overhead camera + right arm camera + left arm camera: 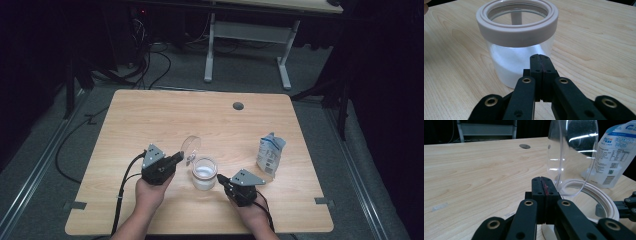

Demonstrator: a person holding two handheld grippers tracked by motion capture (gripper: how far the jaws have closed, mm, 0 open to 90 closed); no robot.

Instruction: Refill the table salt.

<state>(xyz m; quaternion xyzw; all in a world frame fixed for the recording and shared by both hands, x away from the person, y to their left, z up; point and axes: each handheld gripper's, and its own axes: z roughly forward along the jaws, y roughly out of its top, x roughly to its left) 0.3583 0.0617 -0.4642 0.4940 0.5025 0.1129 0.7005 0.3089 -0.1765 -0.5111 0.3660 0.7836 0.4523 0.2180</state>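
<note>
A clear jar [204, 173] with a pale ring at its mouth [516, 32] stands near the table's front, with white powder in its lower part. Its clear lid [191, 146] stands tipped up at the far left of the rim [571, 157]. My left gripper [181, 157] is shut beside the lid's lower edge [543, 180], and I see nothing between its jaws. My right gripper [220, 178] is shut too, its tips close against the jar's right side [540, 57]. The right gripper's jaws [629, 205] also reach in beyond the jar's ring [599, 195].
A white and blue pouch [270, 154] stands right of the jar, printed side showing [614, 157]. The wooden table [150, 115] has a round cable hole [238, 106] near its far edge. Cables trail from both grippers over the front edge. A desk frame stands beyond.
</note>
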